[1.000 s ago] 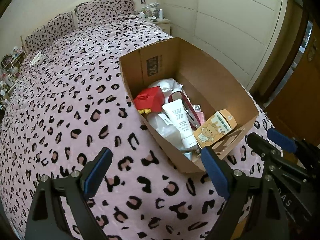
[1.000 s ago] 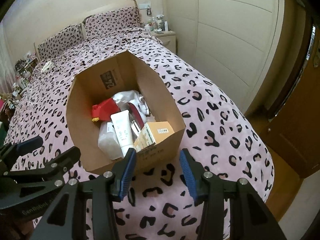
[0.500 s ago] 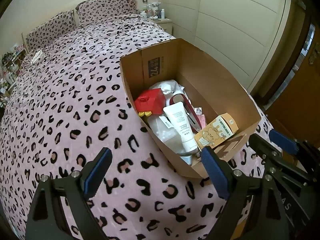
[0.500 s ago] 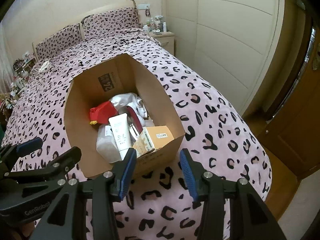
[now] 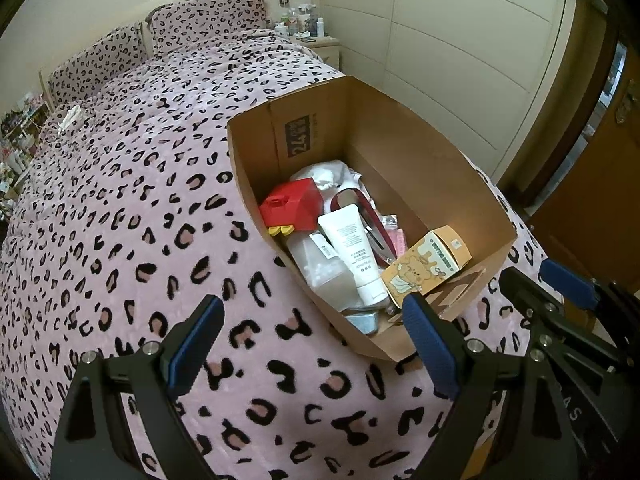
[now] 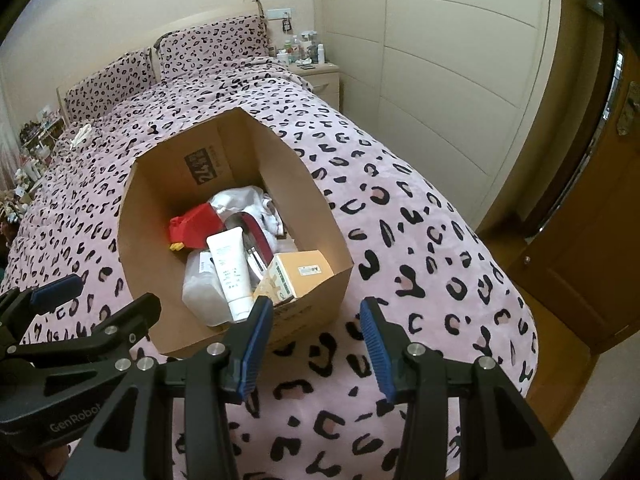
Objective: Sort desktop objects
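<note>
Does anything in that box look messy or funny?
Yes. The cardboard box sits on the bed, and its things lie jumbled: the white tube lies slanted over a clear bag, and the bear carton leans tilted in the near corner. Nothing looks spilled.

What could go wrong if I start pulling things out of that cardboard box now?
1. The white tube lies across a clear pouch and against the dark red tool case; lifting it may drag neighbours along.
2. The cartoon bear carton leans on the near wall of the cardboard box, so a clumsy reach could tip it over.
3. The box sits on a soft leopard-print bedspread near the bed's edge; pushing down could shift it.
</note>
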